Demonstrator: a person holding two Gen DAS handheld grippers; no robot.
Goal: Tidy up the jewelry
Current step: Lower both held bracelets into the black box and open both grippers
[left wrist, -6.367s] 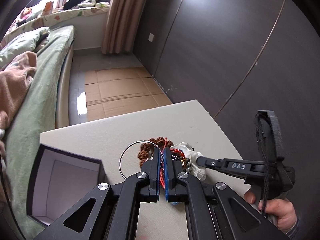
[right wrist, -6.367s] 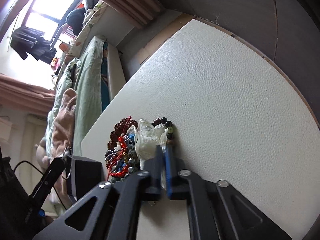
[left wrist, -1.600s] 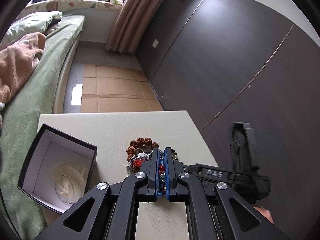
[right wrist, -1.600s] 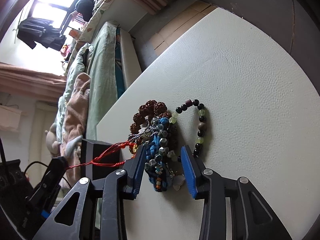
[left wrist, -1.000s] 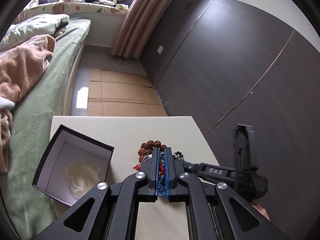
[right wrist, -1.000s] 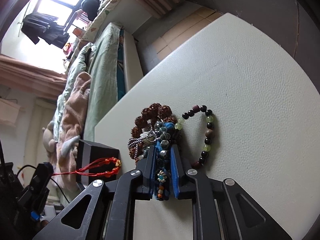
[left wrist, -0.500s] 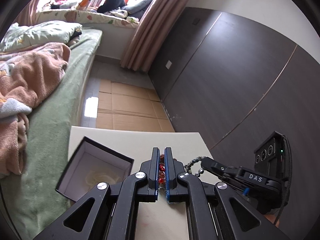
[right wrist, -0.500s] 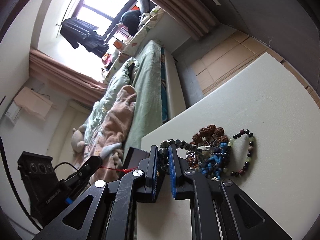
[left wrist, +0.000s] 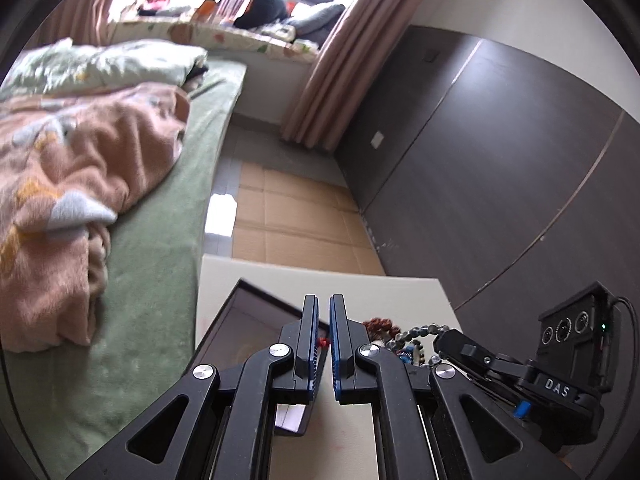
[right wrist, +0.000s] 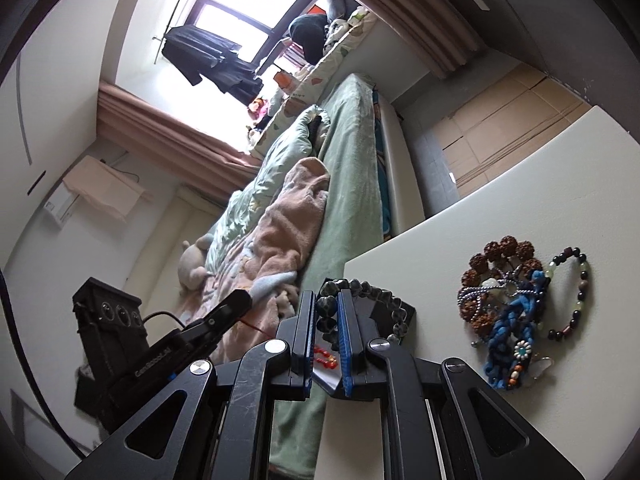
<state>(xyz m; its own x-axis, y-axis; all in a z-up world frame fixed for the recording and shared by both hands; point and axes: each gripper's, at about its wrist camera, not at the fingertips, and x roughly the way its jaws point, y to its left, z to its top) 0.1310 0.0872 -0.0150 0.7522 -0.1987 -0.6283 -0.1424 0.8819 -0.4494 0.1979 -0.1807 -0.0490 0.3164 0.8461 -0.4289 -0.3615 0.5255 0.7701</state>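
Observation:
My left gripper (left wrist: 324, 308) is shut on a red cord bracelet (left wrist: 323, 342), lifted above the open black box (left wrist: 240, 312); the bracelet's red beads (right wrist: 326, 356) show between my right gripper's fingers. My right gripper (right wrist: 326, 300) is shut on a grey bead bracelet (right wrist: 360, 288) and holds it in the air over the box. It also shows in the left wrist view (left wrist: 416, 330). The jewelry pile (right wrist: 508, 300) lies on the white table (right wrist: 560, 200): brown seed beads, a blue cord piece, a silver chain. A dark-and-green bead bracelet (right wrist: 572, 292) lies beside it.
A bed (left wrist: 160, 220) with a green sheet and pink blanket runs along the table's left side. Dark wardrobe doors (left wrist: 500, 160) stand to the right. Cardboard (left wrist: 288, 220) covers the floor beyond the table.
Both grippers have risen from the pile. The right one closed on the grey bead bracelet and lifted it toward the box. The left one carried the red bracelet over the box.

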